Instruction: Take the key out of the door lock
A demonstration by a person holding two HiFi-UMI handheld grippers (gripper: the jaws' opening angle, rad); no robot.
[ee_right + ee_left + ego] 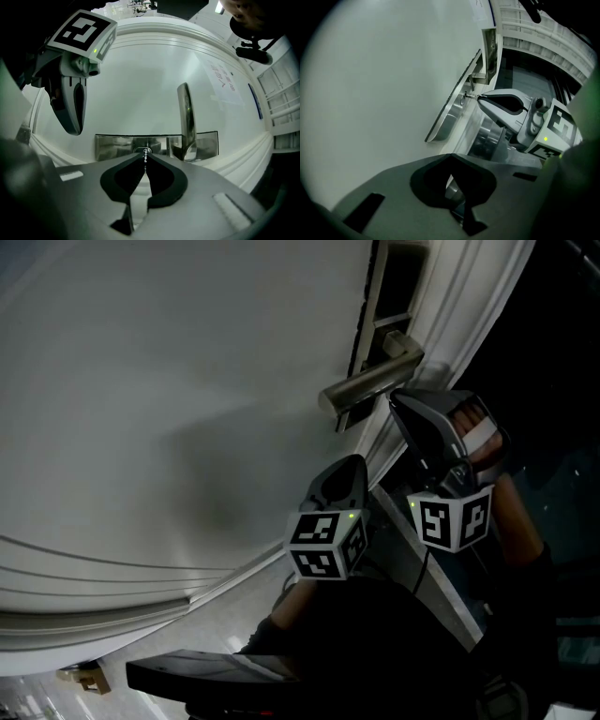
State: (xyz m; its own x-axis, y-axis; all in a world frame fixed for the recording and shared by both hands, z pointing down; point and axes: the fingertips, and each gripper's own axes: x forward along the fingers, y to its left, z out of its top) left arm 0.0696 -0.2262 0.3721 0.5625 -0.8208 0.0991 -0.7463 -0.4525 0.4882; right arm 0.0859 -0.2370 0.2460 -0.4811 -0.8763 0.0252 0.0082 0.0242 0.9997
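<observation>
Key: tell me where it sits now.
In the right gripper view the key is pinched by the right gripper at the lock plate, left of the door handle.

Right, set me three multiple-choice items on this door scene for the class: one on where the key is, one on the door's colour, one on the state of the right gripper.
1. Where is the key?
A. on the floor
B. at the keyhole of the metal lock plate, beside the lever handle
C. hanging from the tip of the lever handle

2. What colour is the door?
A. white
B. red
C. dark brown

3. How do the jaws of the right gripper stand?
A. wide apart, clear of the door
B. closed on the lever handle
C. closed on the key

Answers:
1 B: the right gripper view shows the key at the plate's keyhole, with the handle next to it.
2 A: the door panel around the plate is plain white.
3 C: the two jaw tips meet on the key at the keyhole.
</observation>
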